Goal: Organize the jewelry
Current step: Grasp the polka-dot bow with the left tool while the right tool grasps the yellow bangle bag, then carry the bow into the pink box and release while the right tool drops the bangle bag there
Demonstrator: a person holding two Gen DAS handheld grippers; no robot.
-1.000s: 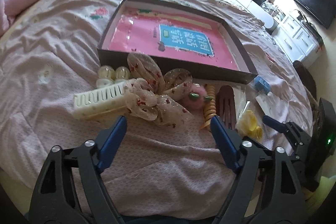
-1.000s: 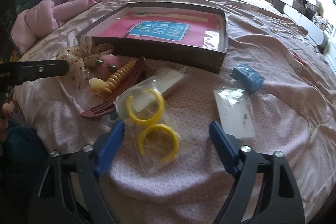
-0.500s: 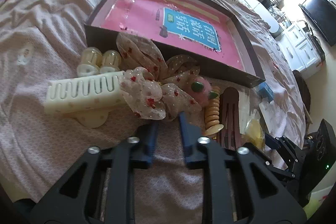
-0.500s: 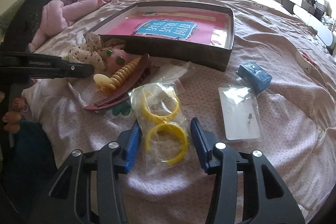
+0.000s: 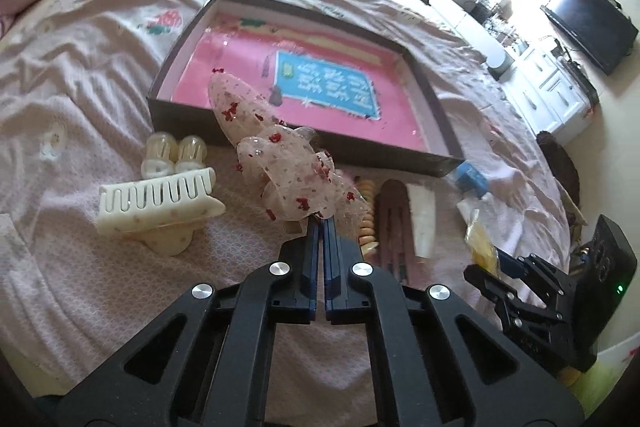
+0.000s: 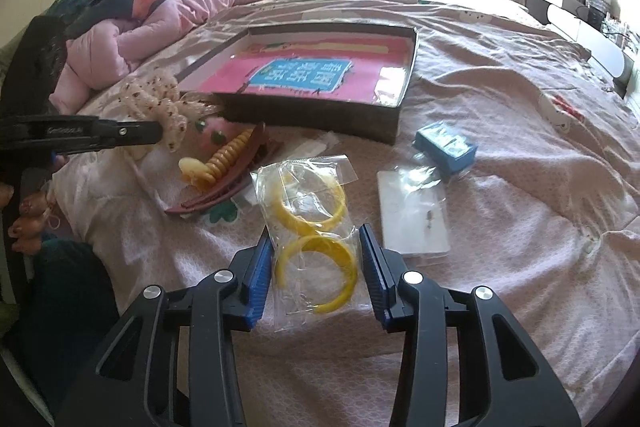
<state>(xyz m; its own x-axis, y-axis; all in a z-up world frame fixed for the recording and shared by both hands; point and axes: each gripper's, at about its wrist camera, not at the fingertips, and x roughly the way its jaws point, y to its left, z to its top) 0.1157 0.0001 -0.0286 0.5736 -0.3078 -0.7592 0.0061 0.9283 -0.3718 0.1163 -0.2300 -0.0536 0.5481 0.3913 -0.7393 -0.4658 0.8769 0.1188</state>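
Sheer spotted bow pinched at its near edge, rising up and away from the tips toward the shallow box lying straight ahead, long side across the view, pink-lined floor bare. Left gripper fully shut on the bow's fabric, blue pads together with only the thin gauze between. Bag of yellow bangles flat on the bedspread, long axis running away from the right gripper, near bangle sitting squarely between the pads. Right jaws closing around that bag, pads close against its sides, firm pressure not yet certain. Same box beyond and slightly left in the right wrist view, past the brown hair clip and the amber spiral clip. Probably a short forward carry over the near wall for either load; left one nearer that wall, bow already clear of the cream claw clip beside it.
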